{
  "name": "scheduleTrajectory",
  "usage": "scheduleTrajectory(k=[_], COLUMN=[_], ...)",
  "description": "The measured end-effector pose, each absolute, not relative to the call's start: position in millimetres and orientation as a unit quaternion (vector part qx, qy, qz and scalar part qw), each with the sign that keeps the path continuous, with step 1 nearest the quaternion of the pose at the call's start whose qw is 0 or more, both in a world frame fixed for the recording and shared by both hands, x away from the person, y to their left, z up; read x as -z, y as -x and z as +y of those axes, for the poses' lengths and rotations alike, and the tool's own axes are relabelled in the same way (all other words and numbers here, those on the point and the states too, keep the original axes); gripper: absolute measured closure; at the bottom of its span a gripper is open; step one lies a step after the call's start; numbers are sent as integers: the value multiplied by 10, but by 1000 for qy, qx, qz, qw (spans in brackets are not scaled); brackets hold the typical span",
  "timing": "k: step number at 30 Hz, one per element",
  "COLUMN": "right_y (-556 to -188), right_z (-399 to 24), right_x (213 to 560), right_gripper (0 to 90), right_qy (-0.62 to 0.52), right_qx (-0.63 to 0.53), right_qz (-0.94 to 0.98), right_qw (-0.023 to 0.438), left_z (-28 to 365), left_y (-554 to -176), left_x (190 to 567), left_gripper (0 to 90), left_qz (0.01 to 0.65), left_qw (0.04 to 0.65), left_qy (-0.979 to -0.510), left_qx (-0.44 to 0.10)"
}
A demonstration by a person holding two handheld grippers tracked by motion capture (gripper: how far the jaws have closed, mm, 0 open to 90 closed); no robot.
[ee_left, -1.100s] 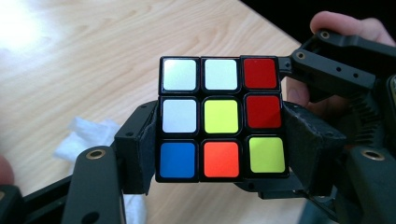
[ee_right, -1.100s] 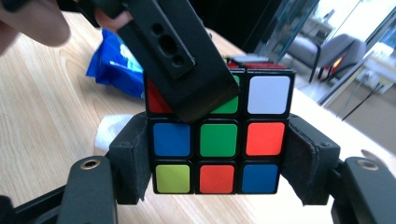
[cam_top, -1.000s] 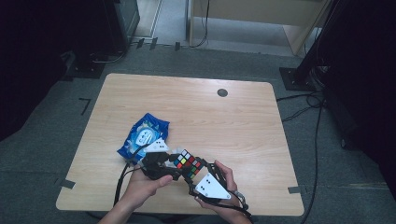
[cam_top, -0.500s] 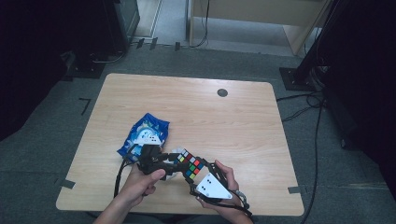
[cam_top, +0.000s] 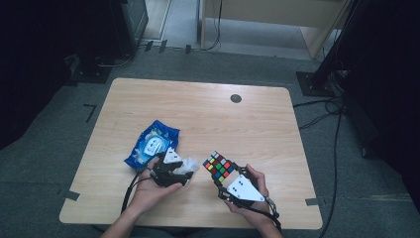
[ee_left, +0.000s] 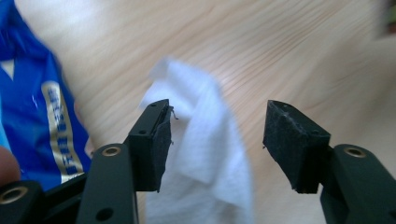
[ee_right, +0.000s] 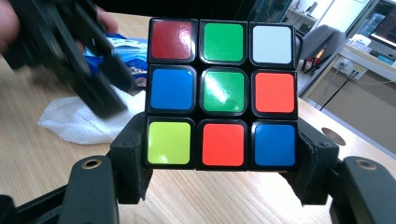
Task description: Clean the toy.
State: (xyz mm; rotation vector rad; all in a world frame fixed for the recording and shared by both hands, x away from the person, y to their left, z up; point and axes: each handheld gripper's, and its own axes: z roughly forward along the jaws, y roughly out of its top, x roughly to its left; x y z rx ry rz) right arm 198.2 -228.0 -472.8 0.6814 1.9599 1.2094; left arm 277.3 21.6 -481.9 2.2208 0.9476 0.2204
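Observation:
A colourful puzzle cube (cam_top: 219,166) is held just above the table, my right gripper (cam_top: 225,174) shut on its lower row. In the right gripper view the cube (ee_right: 223,93) shows a green centre, with both jaws of the right gripper (ee_right: 223,163) pressed to its sides. My left gripper (cam_top: 179,171) hangs low over a crumpled white wipe (cam_top: 190,166) lying on the wood. Its jaws have just been closing. In the left gripper view the wipe (ee_left: 205,154) lies between the open jaws of the left gripper (ee_left: 217,140), brushing the left pad (ee_left: 161,140) but clear of the right one.
A blue snack packet (cam_top: 153,144) lies just left of the wipe, beside the left gripper. The wooden table (cam_top: 223,119) has a small dark hole (cam_top: 236,98) near its far edge. Both forearms come in over the front edge.
The left gripper has sunk towards the wipe and its jaws stand narrower. The right gripper has carried the cube a little to the right, away from the left gripper.

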Motion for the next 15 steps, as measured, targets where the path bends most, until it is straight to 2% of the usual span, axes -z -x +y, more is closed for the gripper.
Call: scheduleTrajectory(k=[1, 3, 4, 7, 10, 12, 15], right_y=[-1982, -1980, -1980, -1975, -1966, -1958, -1939], right_z=[-2280, -2275, -2268, -2251, -2222, -2211, -2166], right_x=[4728, 4732, 4738, 4745, 4753, 4754, 4760], right_gripper=[346, 346, 346, 346, 346, 346, 346], right_qy=[-265, -263, -259, -258, -251, -250, -238], right_qx=[-469, -471, -471, -473, -473, -472, -470], right_qz=[761, 762, 763, 766, 770, 771, 777], right_qw=[362, 359, 357, 351, 348, 347, 343], left_z=[209, 218, 215, 213, 275, 304, 423], left_y=[-2784, -2803, -2807, -2792, -2787, -2785, -2755], left_x=[4866, 4948, 4996, 5012, 4968, 4927, 4698], left_gripper=[454, 548, 626, 704, 869, 888, 893], left_qz=[369, 374, 375, 360, 358, 356, 354], left_qw=[337, 326, 317, 311, 343, 357, 427], left_qy=[-861, -863, -866, -873, -864, -859, -829], left_qx=[-95, -95, -98, -110, -93, -86, -63])
